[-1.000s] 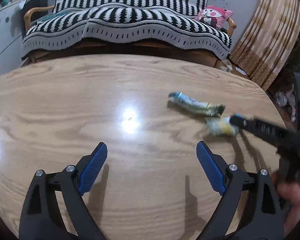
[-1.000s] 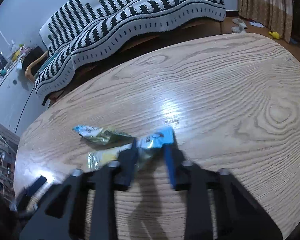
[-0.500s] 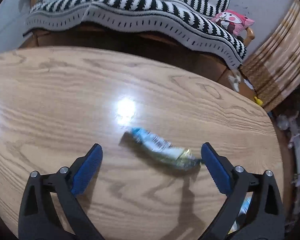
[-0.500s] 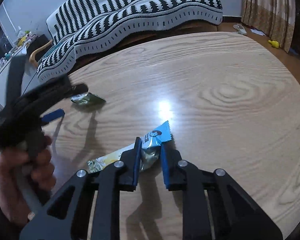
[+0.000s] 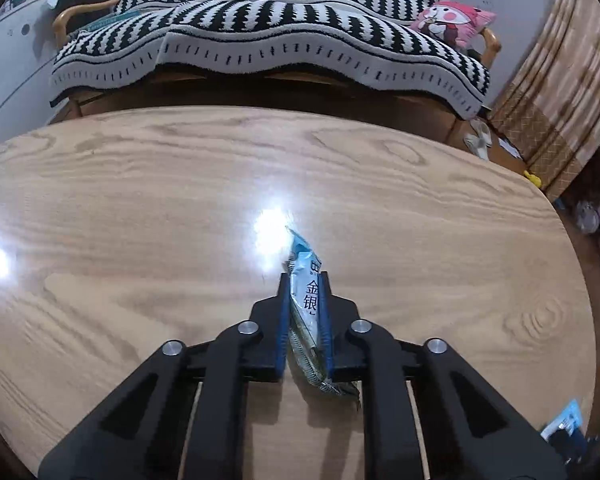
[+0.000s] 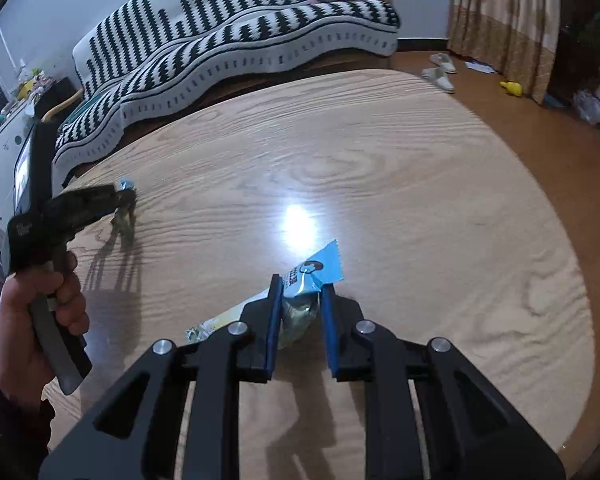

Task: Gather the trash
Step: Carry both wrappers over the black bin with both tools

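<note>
1. Status: left gripper [image 5: 305,300] has its blue pads clamped on a crinkled blue-and-silver foil snack wrapper [image 5: 306,292], held lengthwise between the jaws over the oval light-oak wood-grain table [image 5: 140,220]. Wrapper tip sticks out past the pads, tail trails under the gripper toward the tabletop.
2. Right gripper [image 6: 300,316] is clamped on a second foil wrapper, blue-and-yellow with a serrated end [image 6: 316,274]. Its yellow tail hangs out to the left below the pads, close to the table; can't tell whether it touches.
3. Both trash pieces are in the jaws. No bin or bag visible in either view, so the drop-off point is unknown.
4. Risk: foil film is thin, slick and springy. Grip on both looks like a pinch on crumpled film, not a solid body, so a quick swing could let either one slide out.
5. Risk: the trailing tails could drag on the tabletop or snag the edge and peel the wrapper free if carried low.
6. Risk: the 2 grippers are near each other; the left one shows at the left of the right wrist view [image 6: 80,208]. Crossing paths could knock a wrapper loose.
7. Surface: glossy varnish with hard glare spots; a dropped wrapper would skid, not stay put.
</note>
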The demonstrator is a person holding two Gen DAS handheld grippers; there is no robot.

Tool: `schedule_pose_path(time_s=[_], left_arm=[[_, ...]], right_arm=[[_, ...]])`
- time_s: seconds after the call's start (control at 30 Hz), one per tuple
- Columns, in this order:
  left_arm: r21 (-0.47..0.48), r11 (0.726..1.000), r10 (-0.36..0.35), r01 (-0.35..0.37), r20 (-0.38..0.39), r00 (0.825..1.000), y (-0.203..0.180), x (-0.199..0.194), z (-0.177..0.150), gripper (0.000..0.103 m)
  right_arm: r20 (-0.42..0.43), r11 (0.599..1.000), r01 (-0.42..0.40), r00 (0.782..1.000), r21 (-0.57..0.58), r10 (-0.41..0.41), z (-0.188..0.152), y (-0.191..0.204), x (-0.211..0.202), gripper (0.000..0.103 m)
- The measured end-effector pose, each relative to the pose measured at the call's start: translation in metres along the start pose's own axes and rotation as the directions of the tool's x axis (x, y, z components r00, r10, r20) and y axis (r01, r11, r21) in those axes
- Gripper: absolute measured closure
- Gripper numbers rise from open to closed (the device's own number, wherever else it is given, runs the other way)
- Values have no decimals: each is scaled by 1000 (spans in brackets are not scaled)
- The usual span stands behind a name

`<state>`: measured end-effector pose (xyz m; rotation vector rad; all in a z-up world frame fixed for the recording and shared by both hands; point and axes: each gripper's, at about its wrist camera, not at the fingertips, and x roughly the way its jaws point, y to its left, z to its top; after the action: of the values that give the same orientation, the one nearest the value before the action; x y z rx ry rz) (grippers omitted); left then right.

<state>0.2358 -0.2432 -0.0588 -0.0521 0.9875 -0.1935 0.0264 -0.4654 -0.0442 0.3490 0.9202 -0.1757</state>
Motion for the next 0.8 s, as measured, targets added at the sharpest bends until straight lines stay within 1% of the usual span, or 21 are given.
schedule_pose_path(time_s=[0.13, 0.23, 0.37, 0.47, 0.57, 0.67, 0.77, 0.8], left_arm=[[62, 997, -37, 39, -22, 999, -14, -16, -20, 93], [106, 991, -76, 79, -25, 997, -30, -37, -35, 93], [182, 973, -142, 146, -35, 989, -72, -67, -63, 93], [272, 938, -210, 214, -44, 977, -119, -94, -94, 93], [320, 904, -276, 285, -72, 958, -158, -111, -121, 93], [376, 856, -340, 355, -107, 934, -203, -131, -156, 93], [426, 799, -405, 425, -143, 903, -246, -151, -192, 93], [445, 775, -427, 450, -157, 891, -261, -158, -206, 93]], right_arm=[[15, 999, 27, 1000, 35, -27, -16, -30, -30, 84], [24, 995, 65, 997, 80, -67, -37, -66, -58, 84], [23, 983, 119, 992, 139, -123, -67, -114, -87, 84], [24, 968, 172, 984, 184, -179, -93, -153, -110, 84], [17, 946, 203, 977, 253, -214, -123, -196, -132, 84], [-11, 916, 254, 964, 312, -264, -155, -240, -147, 84], [-50, 885, 295, 953, 359, -297, -181, -279, -155, 84], [-58, 878, 304, 951, 370, -304, -188, -288, -157, 84]])
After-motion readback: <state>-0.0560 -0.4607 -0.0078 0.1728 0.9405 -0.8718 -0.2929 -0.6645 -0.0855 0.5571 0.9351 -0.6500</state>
